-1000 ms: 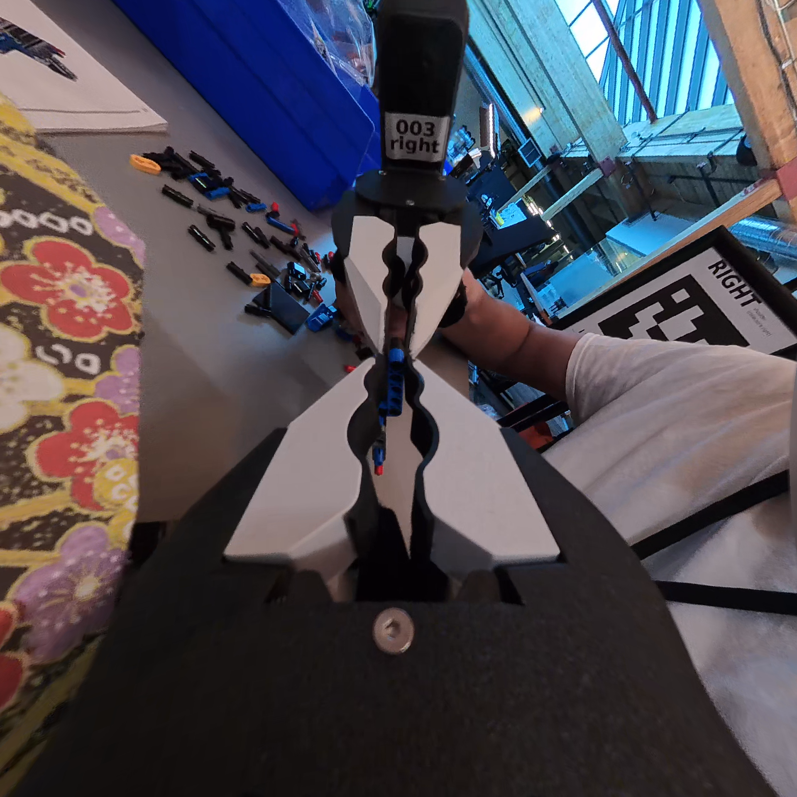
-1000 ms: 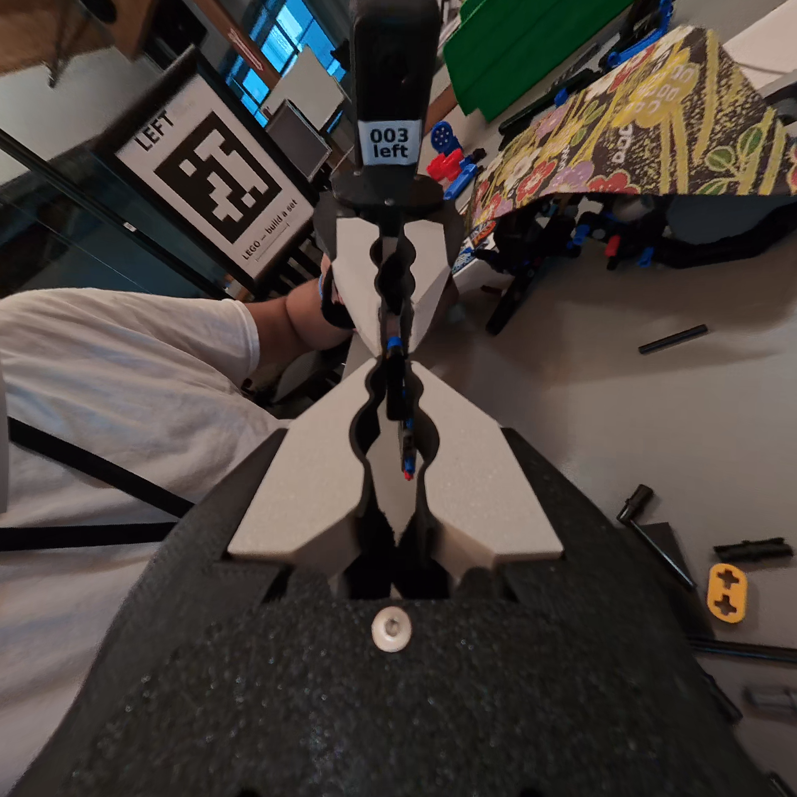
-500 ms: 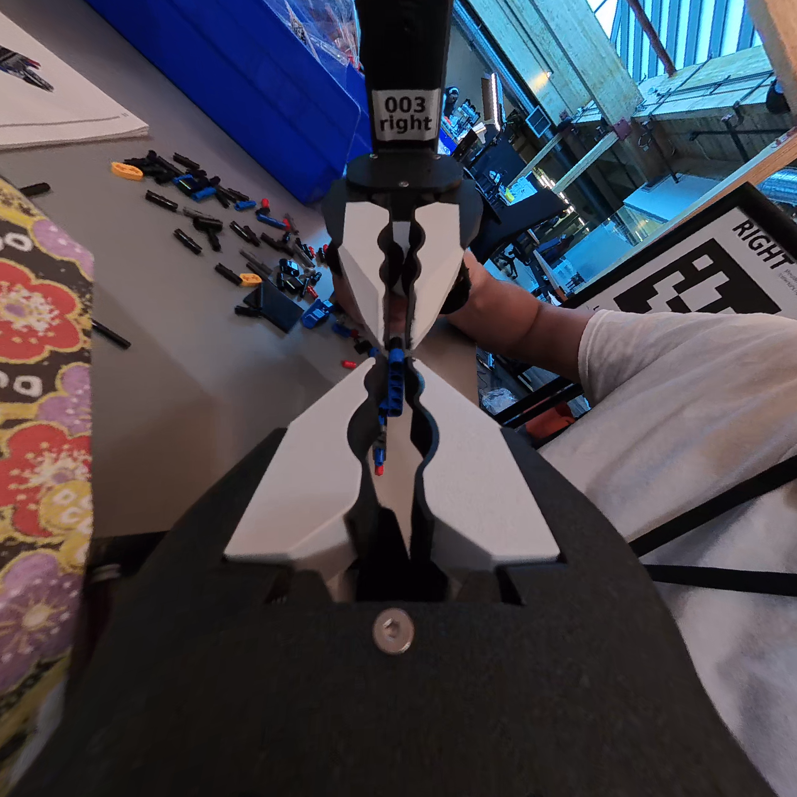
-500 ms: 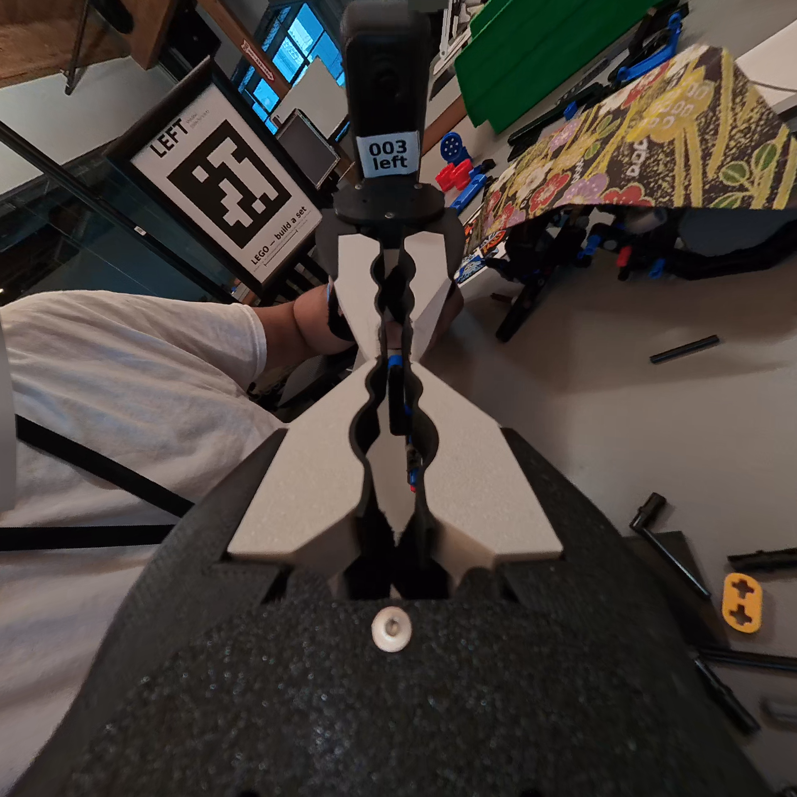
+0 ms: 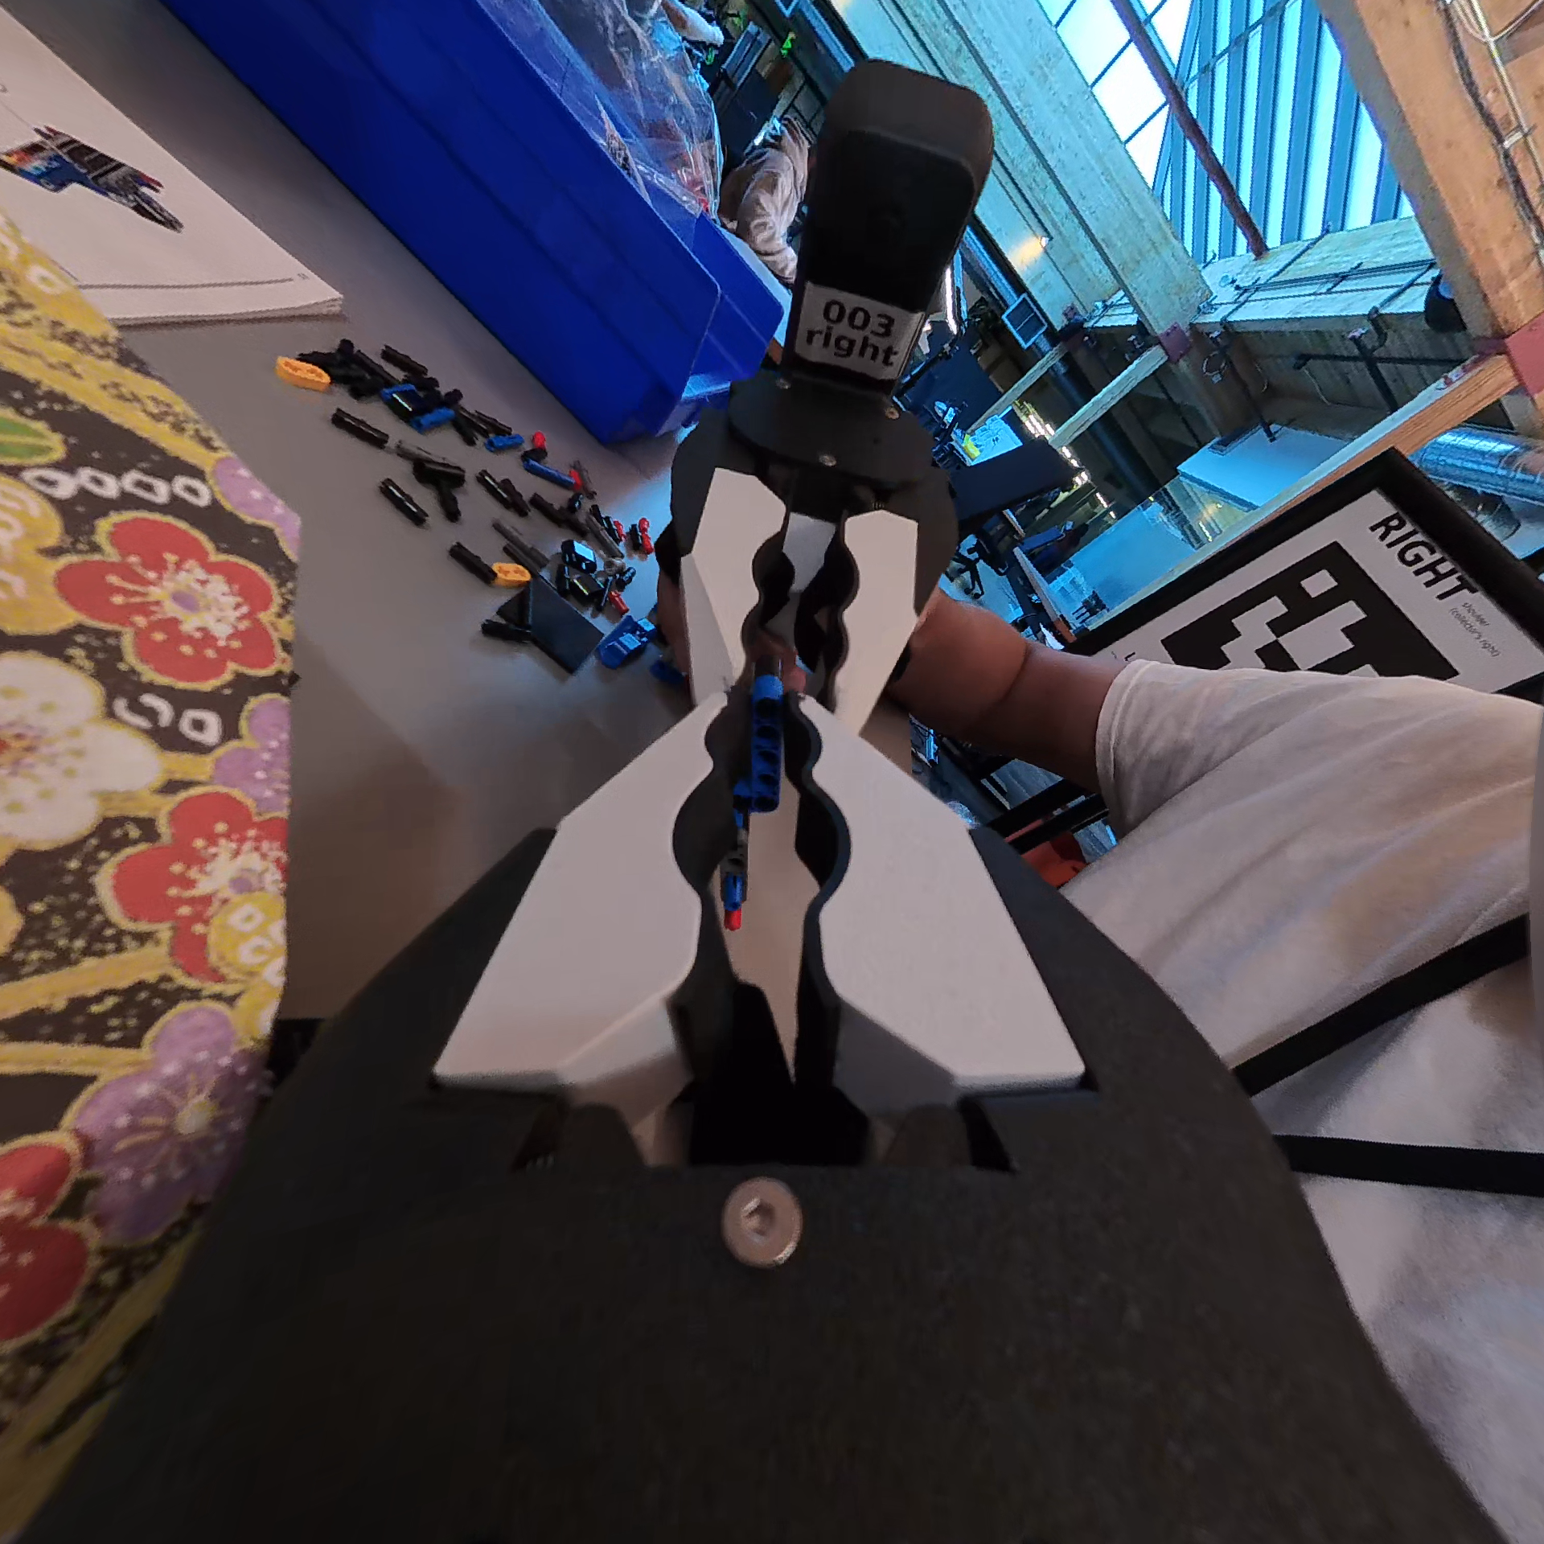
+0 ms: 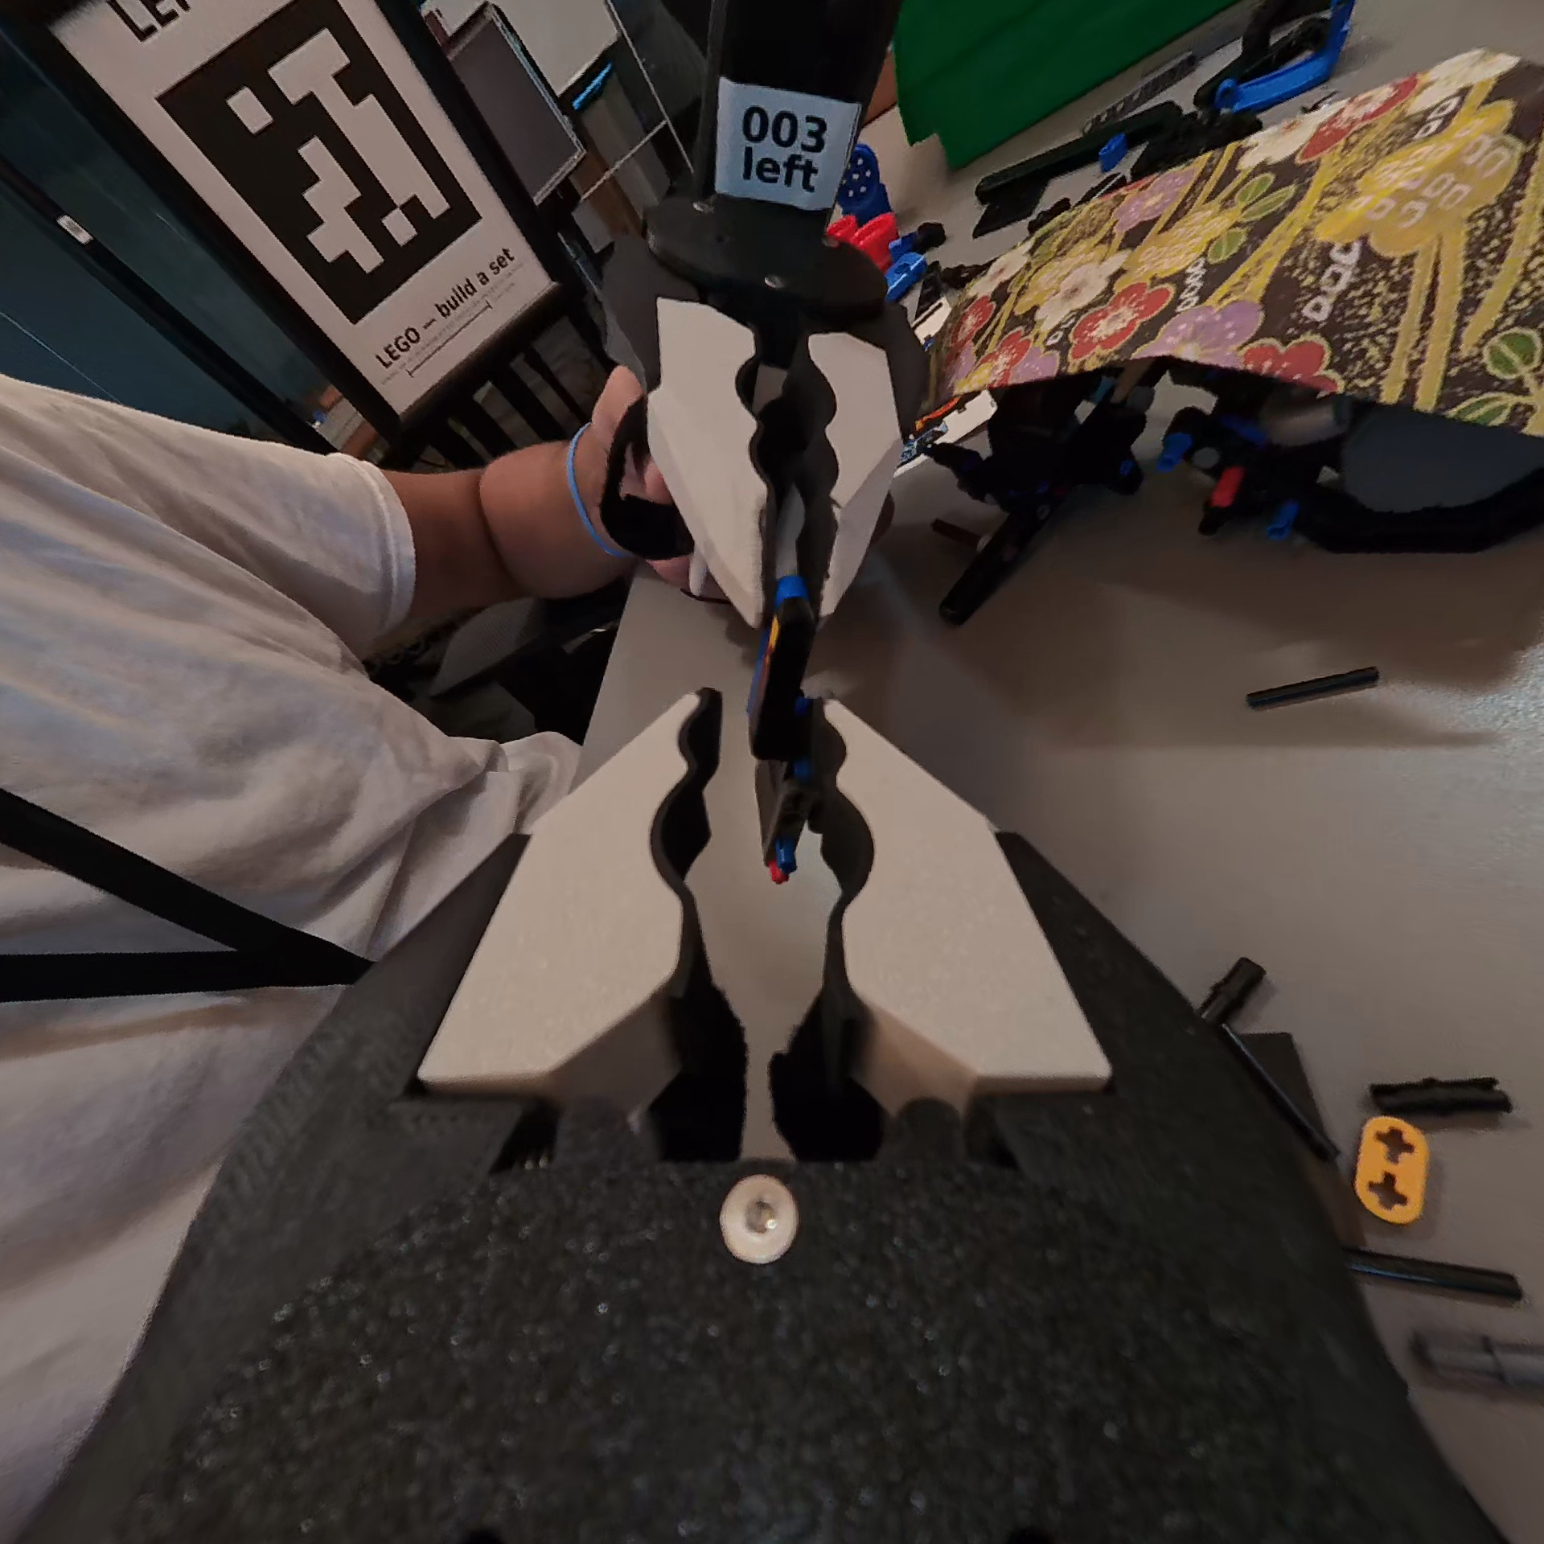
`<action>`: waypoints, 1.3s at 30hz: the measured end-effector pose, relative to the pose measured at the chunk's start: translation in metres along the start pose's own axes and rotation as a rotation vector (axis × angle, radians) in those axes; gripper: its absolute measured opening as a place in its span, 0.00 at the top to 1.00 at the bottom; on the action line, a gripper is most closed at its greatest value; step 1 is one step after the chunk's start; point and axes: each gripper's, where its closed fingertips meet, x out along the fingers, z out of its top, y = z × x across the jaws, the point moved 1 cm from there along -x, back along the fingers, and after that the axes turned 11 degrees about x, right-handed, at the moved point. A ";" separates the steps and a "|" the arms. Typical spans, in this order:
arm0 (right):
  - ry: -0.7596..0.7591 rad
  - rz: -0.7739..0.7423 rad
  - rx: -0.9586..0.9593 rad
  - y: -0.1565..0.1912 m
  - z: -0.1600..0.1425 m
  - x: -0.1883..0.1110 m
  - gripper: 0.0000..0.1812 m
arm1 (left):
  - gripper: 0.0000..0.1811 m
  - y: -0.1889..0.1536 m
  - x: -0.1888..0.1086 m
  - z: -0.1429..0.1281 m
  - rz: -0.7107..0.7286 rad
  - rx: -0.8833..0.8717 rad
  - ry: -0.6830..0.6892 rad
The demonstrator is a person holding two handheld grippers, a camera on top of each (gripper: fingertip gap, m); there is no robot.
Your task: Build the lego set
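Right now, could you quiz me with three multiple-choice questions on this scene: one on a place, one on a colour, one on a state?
1. Where does the flowered cloth lie?
A) on the floor
B) draped over a partly built lego model
C) wrapped round a wrist

2. What colour is the near tip of the small lego assembly in the left wrist view?
A) red
B) green
C) white

3. How does the right hand-held gripper stand?
A) shut on the assembly
B) open, with the assembly between its fingers
C) shut and empty

Answers:
1 B: the cloth's edge hangs over the black and blue model on the table.
2 A: a red pin end shows there.
3 B: a clear gap shows between its fingers, while the left hand-held gripper pinches the assembly's far end.
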 end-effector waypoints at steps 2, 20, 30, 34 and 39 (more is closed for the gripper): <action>-0.007 -0.023 -0.002 -0.004 0.001 -0.002 0.91 | 0.97 -0.002 0.002 -0.002 -0.013 0.001 0.014; -0.051 0.005 -0.002 0.000 0.011 -0.012 0.87 | 0.97 0.000 0.003 -0.006 0.020 0.035 0.039; -0.009 -0.058 -0.061 -0.005 0.006 -0.007 0.89 | 0.97 -0.005 0.006 -0.011 -0.004 0.051 0.070; -0.085 -0.036 -0.029 -0.005 0.019 -0.020 0.92 | 0.97 -0.006 0.006 -0.012 -0.010 0.051 0.074; 0.031 -0.011 -0.076 0.000 0.000 -0.010 0.84 | 0.97 -0.003 0.004 -0.008 -0.001 0.031 0.052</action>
